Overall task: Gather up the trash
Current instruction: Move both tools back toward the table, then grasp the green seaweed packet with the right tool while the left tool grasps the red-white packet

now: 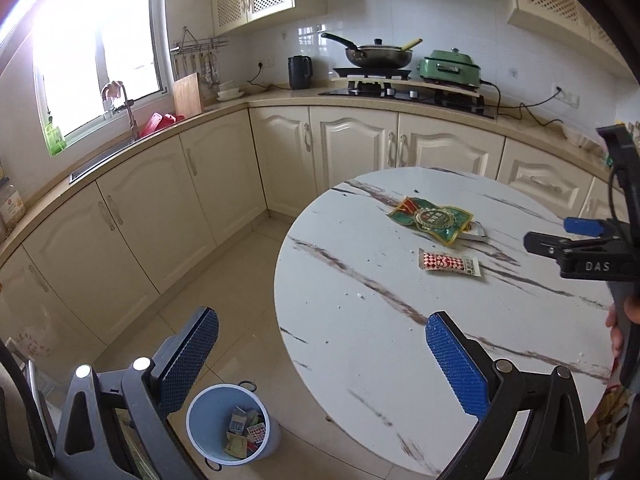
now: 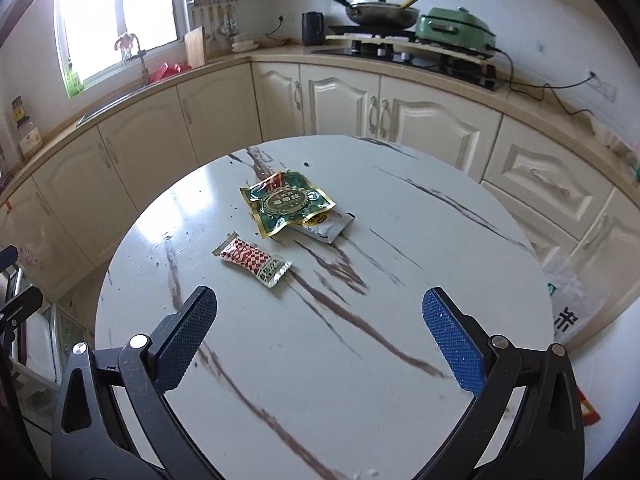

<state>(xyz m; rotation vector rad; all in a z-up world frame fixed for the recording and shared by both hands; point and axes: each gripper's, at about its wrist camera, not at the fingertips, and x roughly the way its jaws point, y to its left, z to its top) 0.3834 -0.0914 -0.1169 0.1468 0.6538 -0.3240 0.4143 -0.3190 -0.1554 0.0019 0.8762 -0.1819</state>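
Now both tongs gape empty over the counter (image 2: 400, 400).
Ahead of the right tongs (image 2: 320, 326), from left: red sachet (image 2: 253, 259), green pouch (image 2: 286, 201) overlapping a white packet (image 2: 330, 229); all look light, limp, slippery; pinch an edge.

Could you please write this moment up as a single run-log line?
left gripper: open, empty | right gripper: open, empty | on table: green wrapper, red sachet | bin: holds trash

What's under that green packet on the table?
A white sachet lies partly under the green packet, its near end sticking out on the table. The covered part can't be seen, so whether anything else is beneath is unclear.
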